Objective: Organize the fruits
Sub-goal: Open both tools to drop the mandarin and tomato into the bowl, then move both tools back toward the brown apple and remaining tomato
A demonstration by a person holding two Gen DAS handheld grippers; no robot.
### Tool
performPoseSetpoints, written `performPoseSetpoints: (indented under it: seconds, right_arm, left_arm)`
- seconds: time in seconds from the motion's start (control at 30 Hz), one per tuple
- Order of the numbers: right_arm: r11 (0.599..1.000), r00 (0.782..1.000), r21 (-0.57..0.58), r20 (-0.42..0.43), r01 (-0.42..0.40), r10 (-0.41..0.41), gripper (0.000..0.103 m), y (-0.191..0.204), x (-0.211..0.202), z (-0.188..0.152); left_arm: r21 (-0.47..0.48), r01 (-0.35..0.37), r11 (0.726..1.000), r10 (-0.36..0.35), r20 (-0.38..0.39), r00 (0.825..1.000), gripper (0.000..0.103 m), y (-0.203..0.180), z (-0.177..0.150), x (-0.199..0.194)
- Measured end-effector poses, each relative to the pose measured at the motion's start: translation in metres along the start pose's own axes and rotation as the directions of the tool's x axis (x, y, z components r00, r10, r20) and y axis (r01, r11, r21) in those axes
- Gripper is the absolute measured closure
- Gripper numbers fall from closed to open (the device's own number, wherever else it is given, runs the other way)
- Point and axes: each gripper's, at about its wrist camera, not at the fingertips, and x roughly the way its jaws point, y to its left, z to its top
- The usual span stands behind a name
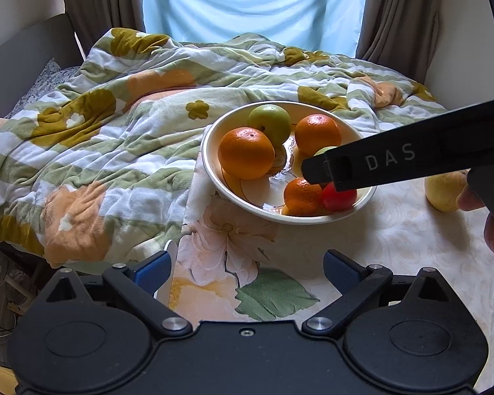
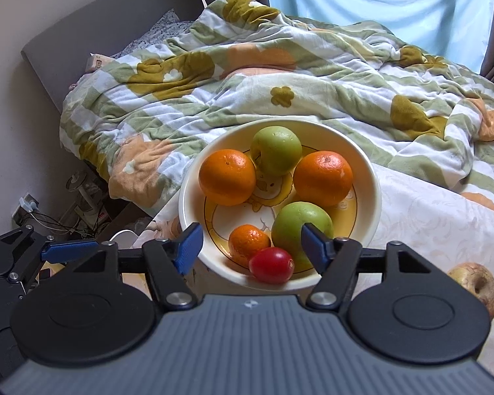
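— Cream-glazed bowl (image 2: 375,181), and nearly all the fruit is already in it: two oranges, two green apples, a small tangerine (image 2: 248,243) and a red tomato-like fruit (image 2: 271,265) tucked against the near rim. Why bunch them there?

— I'd say gathering is the whole idea of tidying fruit. The bowl sits at the far edge of the flowered tablecloth (image 1: 395,240), right where the rumpled quilt (image 1: 115,125) laps onto it, so both hands can reach it.

— And the right gripper (image 2: 252,247)?

— It hangs just over the near rim, blue pads spread wide with nothing between them. The red fruit and the tangerine lie right below the gap. To me that looks like a piece just let go, or one about to be nudged; I can't tell which.

— The left gripper (image 1: 247,268)?

— Held low and back over the near part of the cloth, jaws wide apart, carrying nothing. It seems to be waiting, keeping clear of the other tool.

— Anything left outside?

— One yellowish pear (image 2: 476,284), on the cloth towards its right edge, well apart from the bowl. I'd guess it goes in next, and there is room in the middle.
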Motion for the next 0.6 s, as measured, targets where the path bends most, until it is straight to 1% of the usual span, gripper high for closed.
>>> performPoseSetpoints:
  seconds: [0.23,0.43,0.6]
  right_arm:
    - [0.999,0.999,0.024,0.021,0.032,-0.032,0.021,-0.004,-0.021,-0.003]
    - [0.995,0.996,0.067,0.052,0.070,-0.074,0.021,-0.010,-0.054,-0.010]
    - [0.986,0.989,0.112,0.074,0.120,-0.129,0.017,-0.018,-0.085,-0.020]
  left_arm:
    - [0.004,0.007,1.000,-0.007,0.023,1.000,0.002,-0.002,0.002,-0.017]
    - [0.020,0.032,0.999,-0.033,0.045,0.998,0.002,-0.010,0.005,-0.037]
    - [0.035,0.055,0.998,-0.057,0.070,0.996,0.002,-0.018,0.010,-0.054]
